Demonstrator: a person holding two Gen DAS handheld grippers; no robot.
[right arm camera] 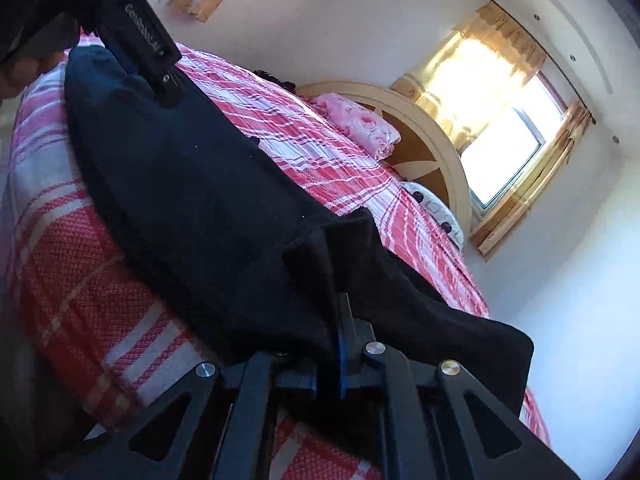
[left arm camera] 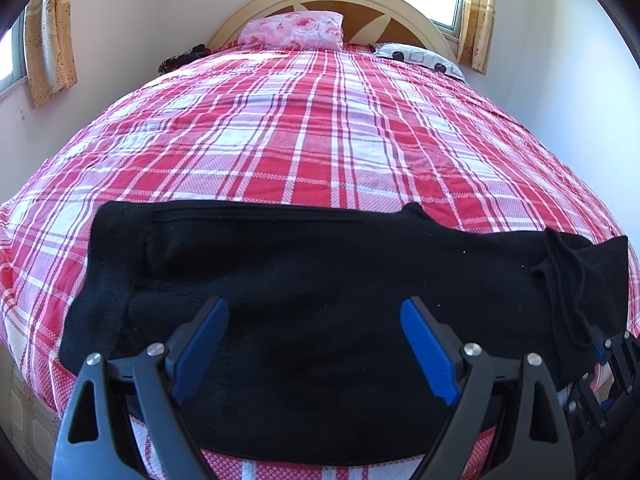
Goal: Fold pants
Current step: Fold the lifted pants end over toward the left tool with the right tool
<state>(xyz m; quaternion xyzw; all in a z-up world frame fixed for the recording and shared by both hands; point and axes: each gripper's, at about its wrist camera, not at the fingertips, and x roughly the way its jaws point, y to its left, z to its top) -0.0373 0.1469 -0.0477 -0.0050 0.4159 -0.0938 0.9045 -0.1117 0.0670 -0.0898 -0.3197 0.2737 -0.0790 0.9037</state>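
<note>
Black, soft pants [left arm camera: 304, 280] drape limply over the bed [left arm camera: 304, 136]; my right gripper [right arm camera: 340, 344] pinches their right end, my left gripper [left arm camera: 314, 344] gapes.

My left wrist view sits low at the foot edge of the bed [left arm camera: 320, 128], facing straight up its length toward the headboard [left arm camera: 332, 4], close over the black pants [left arm camera: 320, 264]. My right wrist view looks from the foot's right corner, rolled steeply sideways, almost touching the cloth. Both views share the pants, the plaid cover, the headboard, the pink pillow [left arm camera: 294, 30] and the window [right arm camera: 512, 148].
</note>
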